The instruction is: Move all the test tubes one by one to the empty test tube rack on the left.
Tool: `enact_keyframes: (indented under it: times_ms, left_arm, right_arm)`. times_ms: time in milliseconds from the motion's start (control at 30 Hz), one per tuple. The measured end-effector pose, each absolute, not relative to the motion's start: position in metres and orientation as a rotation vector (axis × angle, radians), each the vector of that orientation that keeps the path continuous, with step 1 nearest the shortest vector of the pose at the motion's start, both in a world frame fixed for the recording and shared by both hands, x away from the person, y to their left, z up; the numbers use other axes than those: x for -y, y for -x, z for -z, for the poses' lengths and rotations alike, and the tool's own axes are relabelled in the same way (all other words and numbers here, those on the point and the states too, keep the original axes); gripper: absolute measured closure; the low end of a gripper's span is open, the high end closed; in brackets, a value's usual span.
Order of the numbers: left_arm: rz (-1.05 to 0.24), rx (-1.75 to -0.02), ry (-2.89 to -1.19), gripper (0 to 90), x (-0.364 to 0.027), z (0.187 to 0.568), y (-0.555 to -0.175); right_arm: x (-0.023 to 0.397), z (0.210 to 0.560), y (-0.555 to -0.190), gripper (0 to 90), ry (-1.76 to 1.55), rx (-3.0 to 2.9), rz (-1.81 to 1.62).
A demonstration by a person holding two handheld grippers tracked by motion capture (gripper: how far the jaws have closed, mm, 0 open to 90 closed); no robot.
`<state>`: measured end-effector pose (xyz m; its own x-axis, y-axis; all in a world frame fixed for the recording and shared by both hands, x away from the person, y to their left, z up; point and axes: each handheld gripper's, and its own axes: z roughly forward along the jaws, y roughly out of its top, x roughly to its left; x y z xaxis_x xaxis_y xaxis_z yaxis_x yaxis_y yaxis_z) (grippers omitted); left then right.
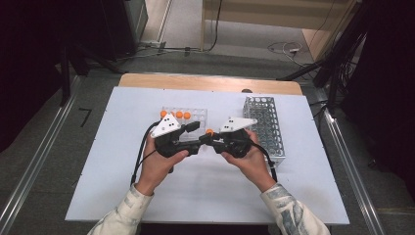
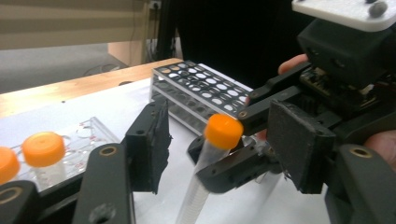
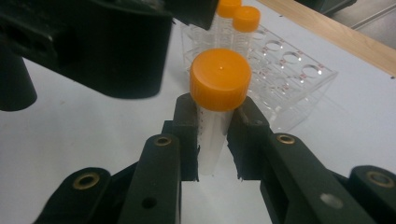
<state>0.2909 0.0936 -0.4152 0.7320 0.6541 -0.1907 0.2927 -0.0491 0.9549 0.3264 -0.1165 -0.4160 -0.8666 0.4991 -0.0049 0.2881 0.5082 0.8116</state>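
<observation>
A clear tube with an orange cap (image 1: 209, 131) is held upright over the middle of the white board, and my right gripper (image 1: 209, 139) is shut on its body just under the cap (image 3: 219, 79). In the right gripper view the two pads (image 3: 187, 135) press on the tube's sides. My left gripper (image 1: 198, 136) comes in from the left with a jaw on either side of the same tube (image 2: 223, 131). Both of its pads (image 2: 152, 144) stand clear of the cap, with a gap on each side.
A clear plastic rack (image 1: 193, 117) with orange-capped tubes (image 2: 43, 148) stands just behind the grippers. A metal mesh rack (image 1: 264, 125) stands to the right. The wooden table edge (image 1: 210, 82) runs along the back of the white board (image 1: 205, 191).
</observation>
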Motion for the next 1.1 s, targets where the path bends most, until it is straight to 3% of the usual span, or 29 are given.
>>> enact_keyframes:
  times_ms: [667, 900, 1000, 1100]
  left_arm:
    - [-0.358, -0.758, -1.680, 68.2, -0.094, 0.420, -0.293]
    - [-0.371, -0.753, -1.683, 70.5, -0.094, 0.420, -0.293]
    - [-0.380, -0.755, -1.679, 70.7, -0.094, 0.420, -0.293]
    - [-0.386, -0.757, -1.668, 70.8, -0.097, 0.418, -0.293]
  right_arm:
    - [0.103, 0.413, -0.322, 71.9, -0.627, -2.531, -1.306]
    - [0.104, 0.414, -0.323, 71.4, -0.637, -2.531, -1.310]
    - [0.104, 0.414, -0.323, 65.9, -0.642, -2.529, -1.313]
    - [0.106, 0.416, -0.324, 54.9, -0.664, -2.534, -1.321]
